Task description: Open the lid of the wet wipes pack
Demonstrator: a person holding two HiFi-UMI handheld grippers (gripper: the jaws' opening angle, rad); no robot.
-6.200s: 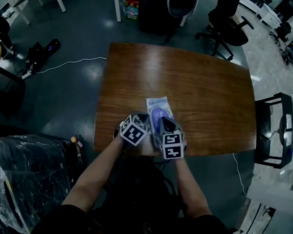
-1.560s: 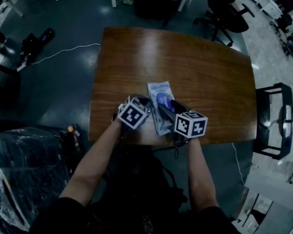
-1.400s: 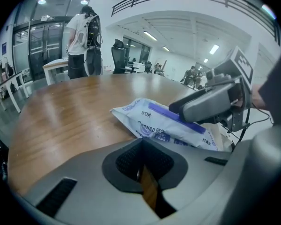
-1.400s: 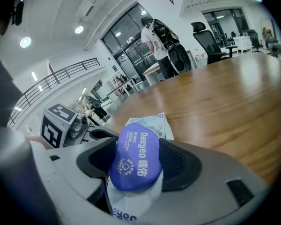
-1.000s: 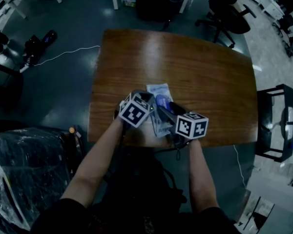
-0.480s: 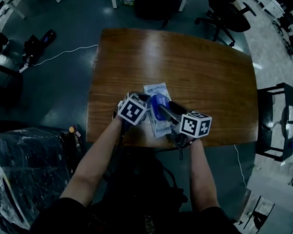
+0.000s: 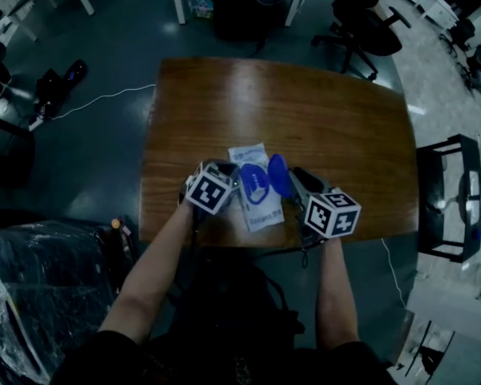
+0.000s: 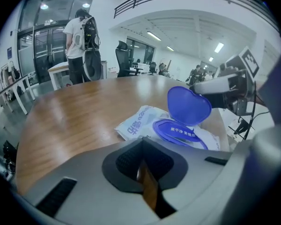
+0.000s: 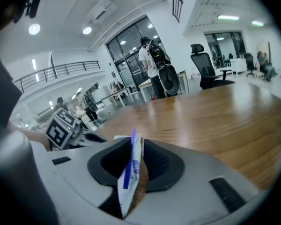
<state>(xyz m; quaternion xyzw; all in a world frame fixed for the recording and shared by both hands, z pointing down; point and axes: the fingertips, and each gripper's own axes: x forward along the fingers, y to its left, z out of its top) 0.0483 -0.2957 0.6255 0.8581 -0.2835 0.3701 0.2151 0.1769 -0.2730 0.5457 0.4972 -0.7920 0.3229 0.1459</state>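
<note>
My right gripper (image 7: pixel 295 184) is closing its jaws on the blue lid (image 7: pixel 276 174), raised at frame centre. My left gripper (image 7: pixel 231 180), pressed together, sits at the left edge of the wipes pack (image 7: pixel 262 208).

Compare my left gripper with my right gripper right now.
The left gripper has its jaws together with nothing between them; the right gripper has its jaws closing with the blue lid between them. In the head view the left gripper is at the left side of the wet wipes pack, the right gripper at its right, holding the lid raised. Both point down at the table.
</note>
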